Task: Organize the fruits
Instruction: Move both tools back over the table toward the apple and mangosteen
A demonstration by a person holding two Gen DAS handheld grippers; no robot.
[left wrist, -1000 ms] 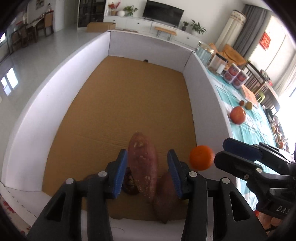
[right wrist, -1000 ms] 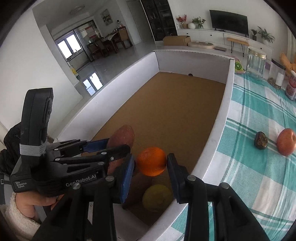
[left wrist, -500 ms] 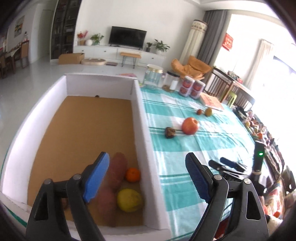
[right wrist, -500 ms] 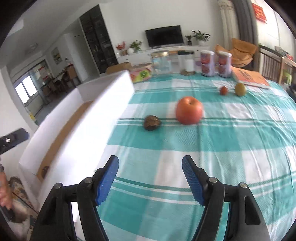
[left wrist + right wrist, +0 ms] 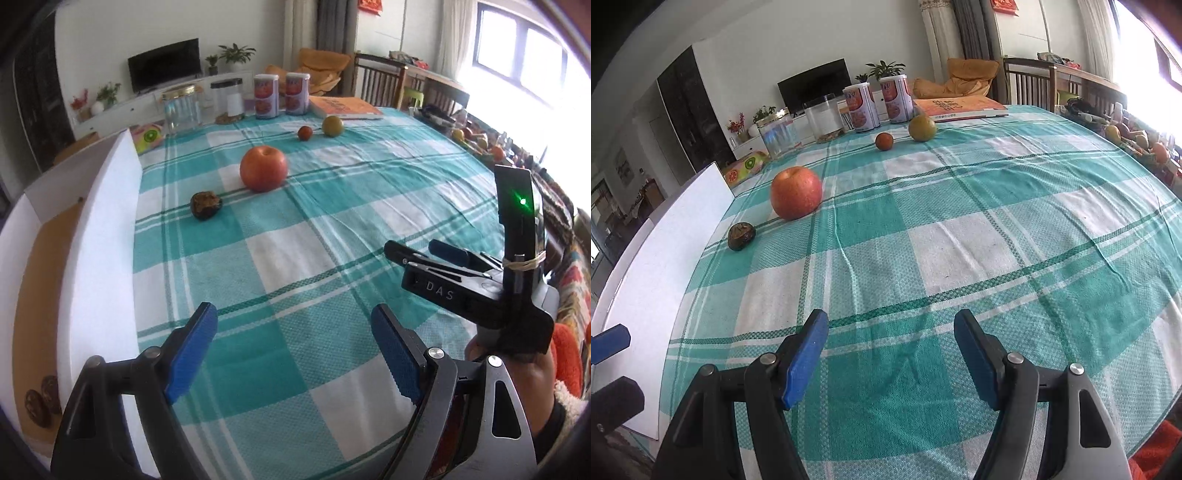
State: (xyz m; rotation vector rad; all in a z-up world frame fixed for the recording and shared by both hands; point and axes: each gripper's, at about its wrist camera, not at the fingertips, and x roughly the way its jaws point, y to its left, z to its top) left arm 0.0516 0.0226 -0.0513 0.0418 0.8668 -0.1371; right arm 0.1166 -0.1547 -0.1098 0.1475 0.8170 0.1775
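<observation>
Left tool (image 5: 293, 338) spread wide, empty, right tool (image 5: 891, 347) spread, empty, above checked tablecloth (image 5: 960, 229)

White walls, a television (image 5: 165, 69) on a low cabinet (image 5: 122, 107) (bright window (image 5: 517, 51) at right).

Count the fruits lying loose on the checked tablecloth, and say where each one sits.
4: a red apple, a dark wrinkled fruit near the box wall, a small red fruit and a green-yellow fruit near the tins.
</observation>
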